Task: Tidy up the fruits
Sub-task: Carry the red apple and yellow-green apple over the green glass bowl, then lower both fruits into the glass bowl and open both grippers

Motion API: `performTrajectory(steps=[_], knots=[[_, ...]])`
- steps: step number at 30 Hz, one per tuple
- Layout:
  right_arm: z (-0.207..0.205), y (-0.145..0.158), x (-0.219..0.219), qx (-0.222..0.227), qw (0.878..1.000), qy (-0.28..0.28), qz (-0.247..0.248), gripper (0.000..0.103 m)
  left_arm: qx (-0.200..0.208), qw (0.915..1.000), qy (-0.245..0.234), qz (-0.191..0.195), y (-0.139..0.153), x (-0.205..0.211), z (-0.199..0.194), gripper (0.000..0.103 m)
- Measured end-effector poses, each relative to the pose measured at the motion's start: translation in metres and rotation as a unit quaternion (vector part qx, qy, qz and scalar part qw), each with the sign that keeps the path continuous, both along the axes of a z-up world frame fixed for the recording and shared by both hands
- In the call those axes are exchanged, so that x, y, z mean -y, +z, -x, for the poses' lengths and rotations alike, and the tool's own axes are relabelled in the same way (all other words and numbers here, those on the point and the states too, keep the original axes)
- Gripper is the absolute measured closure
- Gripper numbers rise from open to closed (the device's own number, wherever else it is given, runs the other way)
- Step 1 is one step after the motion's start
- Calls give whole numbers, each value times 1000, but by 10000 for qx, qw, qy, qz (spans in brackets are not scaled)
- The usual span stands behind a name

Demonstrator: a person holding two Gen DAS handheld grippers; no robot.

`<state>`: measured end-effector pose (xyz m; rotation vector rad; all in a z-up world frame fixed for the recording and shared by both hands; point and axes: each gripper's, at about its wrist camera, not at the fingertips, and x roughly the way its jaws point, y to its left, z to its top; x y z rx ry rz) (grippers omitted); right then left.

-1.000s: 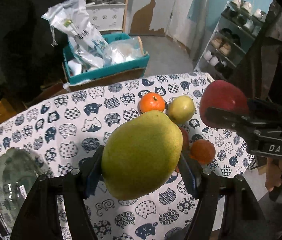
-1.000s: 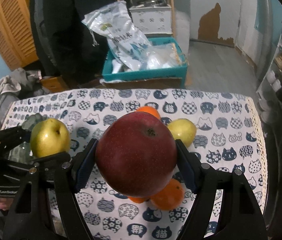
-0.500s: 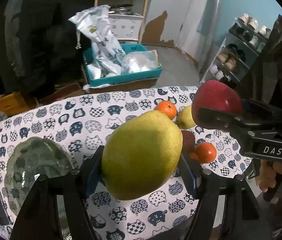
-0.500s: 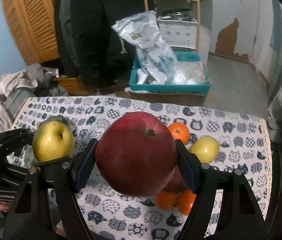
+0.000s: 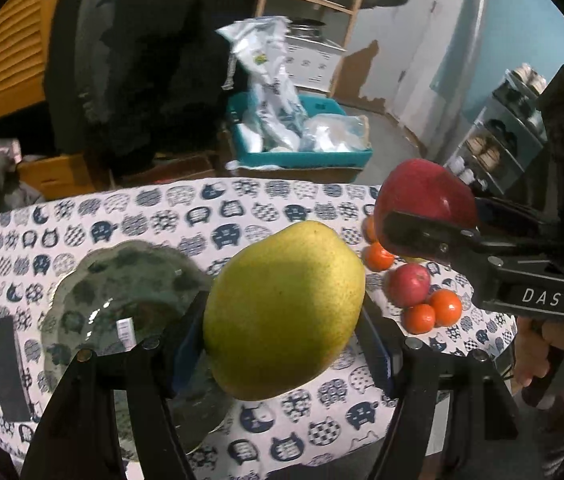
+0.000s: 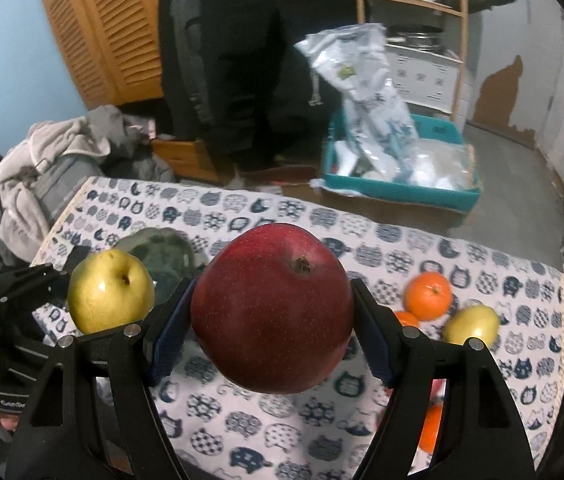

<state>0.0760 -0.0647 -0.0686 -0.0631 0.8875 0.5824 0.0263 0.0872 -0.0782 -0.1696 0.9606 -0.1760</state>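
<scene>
Green pear [image 5: 282, 312]: pinched by left gripper [image 5: 282, 344], above glass bowl [image 5: 81, 280], likely its destination.
Red apple [image 6: 271, 312]: pinched by right gripper [image 6: 271, 340], carried alongside.

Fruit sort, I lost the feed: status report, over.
Left gripper shut on green pear. Right gripper shut on red apple. Both held above the table; glass bowl empty. Nothing in the way.

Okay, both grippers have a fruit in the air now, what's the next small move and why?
Probably lower the left gripper so its green pear sits in the glass bowl. The bowl lies just beside and below it and looks empty, while the right gripper with the red apple hangs farther off.
</scene>
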Motion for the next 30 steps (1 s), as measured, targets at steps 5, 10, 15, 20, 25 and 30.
performTrajectory(steps=[5,10,15,20,25,30], knots=[[-2,-4,-34,-67,9997,249,21,28,-57,9996,273,40,-7,-30,6,32],[-4,-9,-66,-167,9987,478,-2,28,-143,9985,529,51,-16,-56,14,32],[-5,-17,-93,-262,9974,665,26,28,-285,9966,771,53,-28,-79,20,32],[-7,-31,-113,-454,9959,785,33,28,-536,9934,1011,61,-49,-100,22,32],[-9,-49,-131,-654,9939,886,103,28,-802,9894,1209,54,-71,-117,25,32],[-8,-65,-144,-807,9916,996,184,28,-1092,9849,1343,46,-96,-129,26,32]])
